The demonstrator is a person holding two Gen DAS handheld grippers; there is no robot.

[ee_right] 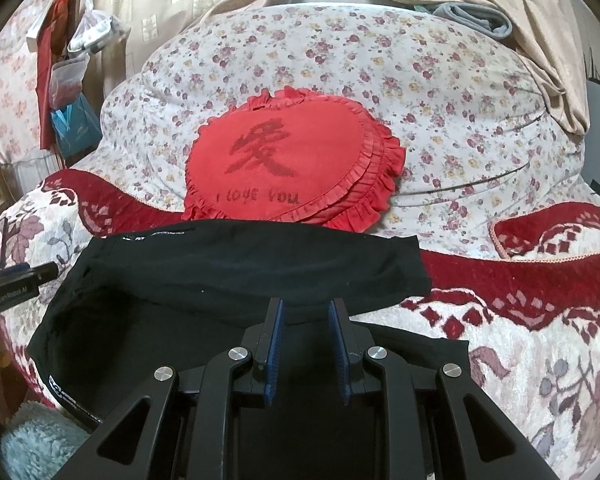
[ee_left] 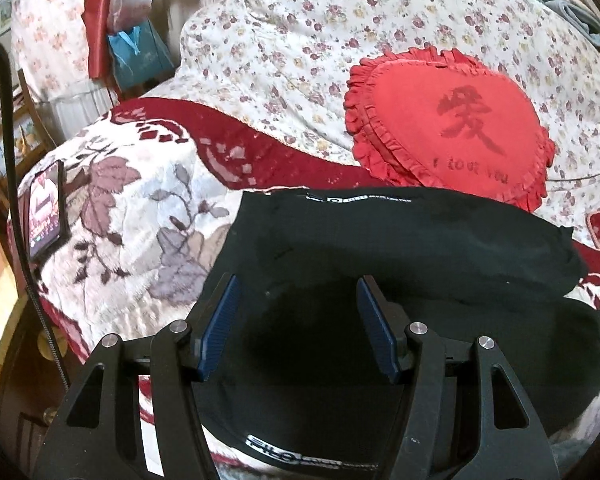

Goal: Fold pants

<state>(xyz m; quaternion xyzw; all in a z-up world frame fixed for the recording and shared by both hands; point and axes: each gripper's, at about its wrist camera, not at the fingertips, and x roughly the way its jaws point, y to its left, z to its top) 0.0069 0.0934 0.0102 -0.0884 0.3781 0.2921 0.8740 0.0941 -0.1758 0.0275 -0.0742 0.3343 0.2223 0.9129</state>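
Both jaws gape empty above folded pants [ee_right: 236,276].

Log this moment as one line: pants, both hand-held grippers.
pants: black, partly folded on bed | left hand-held gripper: open, above pants, empty | right hand-held gripper: jaws narrow, nothing gripped

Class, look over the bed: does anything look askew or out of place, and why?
A phone lies with its screen lit near the blanket's left edge, apart from the black pants. The pants lie folded but rumpled.
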